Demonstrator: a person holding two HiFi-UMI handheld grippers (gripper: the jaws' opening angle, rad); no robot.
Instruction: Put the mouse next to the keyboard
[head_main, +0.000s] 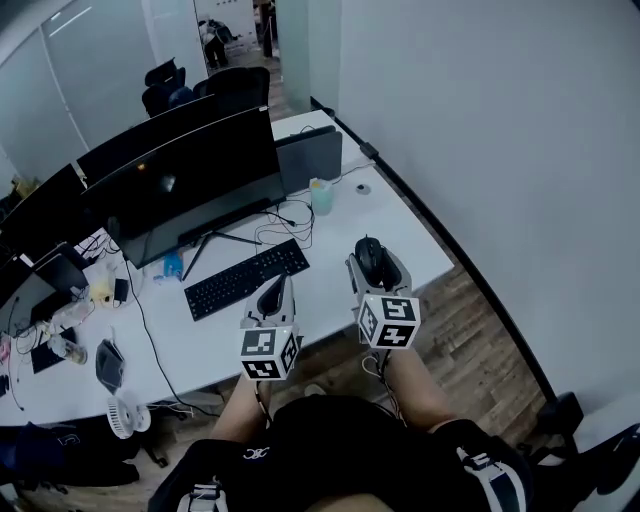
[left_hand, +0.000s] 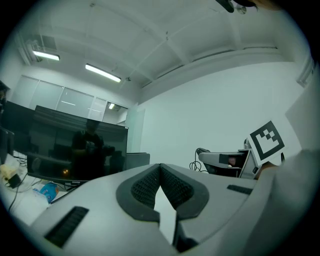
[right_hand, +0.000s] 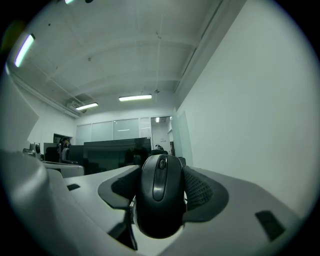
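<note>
Over the bench (head_main: 325, 285), right of the keyboard (head_main: 246, 279), our right hand-held gripper (head_main: 374, 268) is clamped across the mouse (right_hand: 160, 195). Our left hand-held gripper (left_hand: 161, 184) has its jaws together, empty. We judge the mouse light, rigid and slick-shelled, so it is best held by its flanks.

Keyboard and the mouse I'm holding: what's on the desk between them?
In the head view, only bare white desk shows between the keyboard and the mouse clamped in the right gripper. The cables lie farther back.

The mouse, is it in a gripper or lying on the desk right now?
In a gripper: the right gripper is shut on the mouse, pads against both its sides.
</note>
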